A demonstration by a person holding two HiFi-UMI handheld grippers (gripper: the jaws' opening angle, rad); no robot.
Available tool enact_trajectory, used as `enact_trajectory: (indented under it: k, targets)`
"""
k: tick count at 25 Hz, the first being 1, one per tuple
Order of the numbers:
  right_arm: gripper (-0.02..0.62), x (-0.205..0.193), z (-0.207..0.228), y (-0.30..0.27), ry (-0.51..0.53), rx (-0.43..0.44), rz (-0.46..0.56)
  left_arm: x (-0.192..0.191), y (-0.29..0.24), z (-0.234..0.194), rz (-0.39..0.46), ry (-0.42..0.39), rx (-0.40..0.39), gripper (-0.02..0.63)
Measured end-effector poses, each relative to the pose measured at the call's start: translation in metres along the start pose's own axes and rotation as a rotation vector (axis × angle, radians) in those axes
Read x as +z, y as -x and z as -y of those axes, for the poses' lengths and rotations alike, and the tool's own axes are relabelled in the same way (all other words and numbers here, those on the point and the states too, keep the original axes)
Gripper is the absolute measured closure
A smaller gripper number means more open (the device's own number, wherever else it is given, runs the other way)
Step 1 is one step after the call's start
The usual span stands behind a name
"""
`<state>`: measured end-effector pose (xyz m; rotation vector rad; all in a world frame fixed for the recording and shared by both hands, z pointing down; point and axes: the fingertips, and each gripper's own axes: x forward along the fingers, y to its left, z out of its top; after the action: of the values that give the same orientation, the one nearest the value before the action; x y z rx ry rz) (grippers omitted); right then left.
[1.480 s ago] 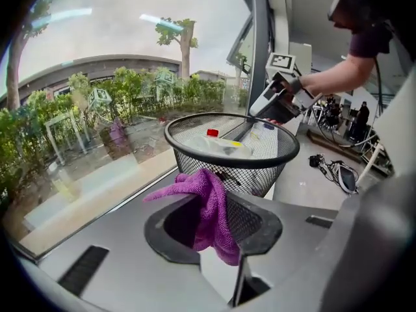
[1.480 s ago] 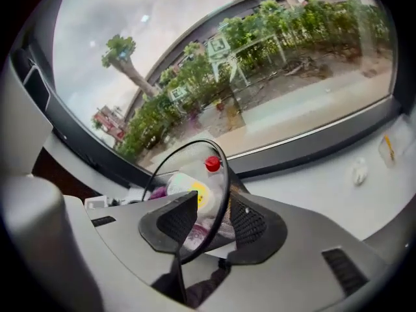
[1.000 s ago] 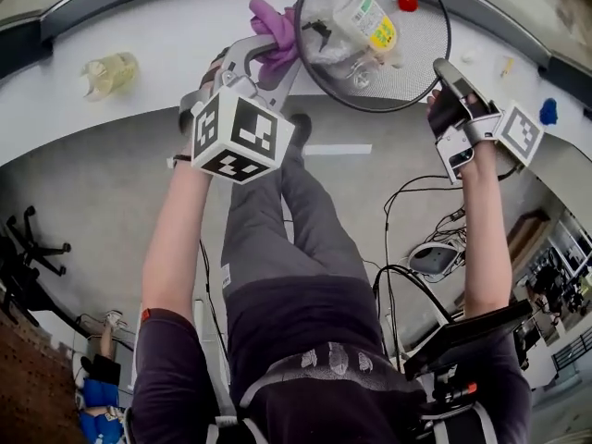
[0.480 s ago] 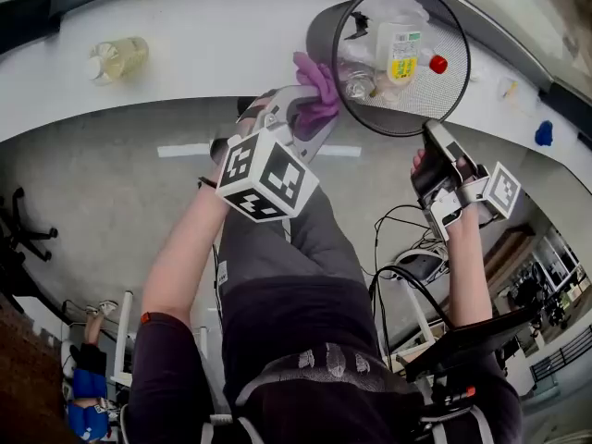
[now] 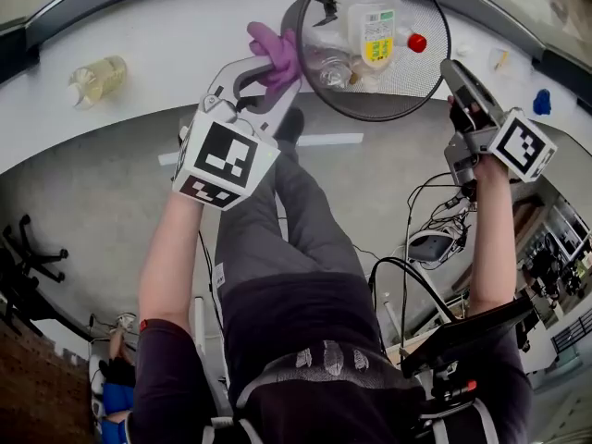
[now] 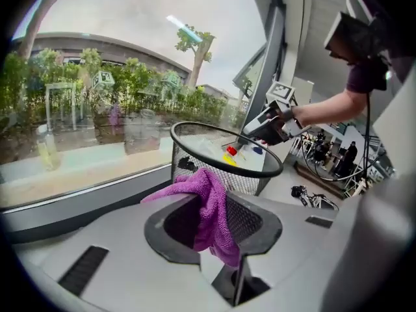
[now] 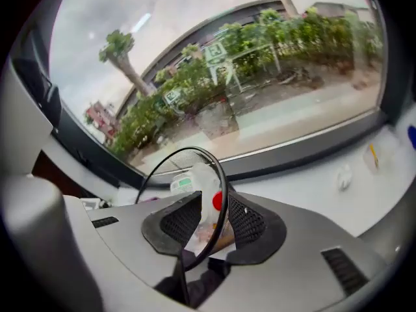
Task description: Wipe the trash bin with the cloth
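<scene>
One worry: my left claw (image 5: 265, 70) pinches the cloth (image 5: 275, 46) at the trash bin's (image 5: 418, 77) side, top centre of frame, but my right claw (image 5: 453, 70) has just been spreading around its rim, so wiping could shove it rolling.

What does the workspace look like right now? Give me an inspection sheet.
Surface: white ledge below the window.
Job's things: mesh bin, tilted, with a labelled bottle and a red cap inside; purple cloth at its outer wall.
Clutter: yellowish bottle lying on the ledge at left; blue thing at right.
Grippers: left hand-held gripper shut on the cloth; right hand-held gripper has just been opening its jaws, with the bin's rim between them, unpressed.
Cables: black cables on the floor.
Surroundings: shrubs outside; office chair at left.
</scene>
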<state>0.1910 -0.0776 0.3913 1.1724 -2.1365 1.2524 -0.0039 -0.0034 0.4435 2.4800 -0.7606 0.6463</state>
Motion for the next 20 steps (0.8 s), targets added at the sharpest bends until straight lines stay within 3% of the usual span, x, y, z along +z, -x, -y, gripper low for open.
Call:
enact_trajectory:
  k: [3, 4, 5, 7, 8, 10, 13, 20]
  targets:
    - [0.493, 0.007, 0.016, -0.020, 0.042, -0.065, -0.102, 0.016, 0.003, -0.017, 0.026, 0.005, 0.039, 0.512]
    - [0.553, 0.006, 0.023, -0.021, 0.046, -0.106, -0.137, 0.019, 0.003, -0.022, 0.030, 0.001, 0.048, 0.512]
    - [0.555, 0.006, 0.028, -0.020, 0.047, -0.134, -0.158, 0.022, 0.003, -0.026, 0.031, -0.004, 0.055, 0.512]
    - [0.560, 0.005, 0.031, -0.016, -0.003, -0.139, -0.166, 0.024, 0.002, -0.033, 0.033, -0.013, 0.066, 0.512]
    - [0.560, 0.002, 0.033, -0.012, -0.071, -0.130, -0.160, 0.024, 0.002, -0.035, 0.034, -0.015, 0.069, 0.512]
    - [0.558, -0.014, 0.038, -0.001, -0.300, -0.107, -0.147, 0.023, 0.002, -0.036, 0.040, -0.007, 0.071, 0.512]
    - [0.555, -0.043, 0.028, 0.007, -0.608, 0.003, -0.120, 0.022, 0.004, -0.034, 0.048, 0.019, 0.074, 0.512]
    - [0.551, -0.100, -0.014, 0.014, -0.931, 0.118, 0.022, -0.003, 0.016, -0.024, -0.003, -0.014, 0.074, 0.512]
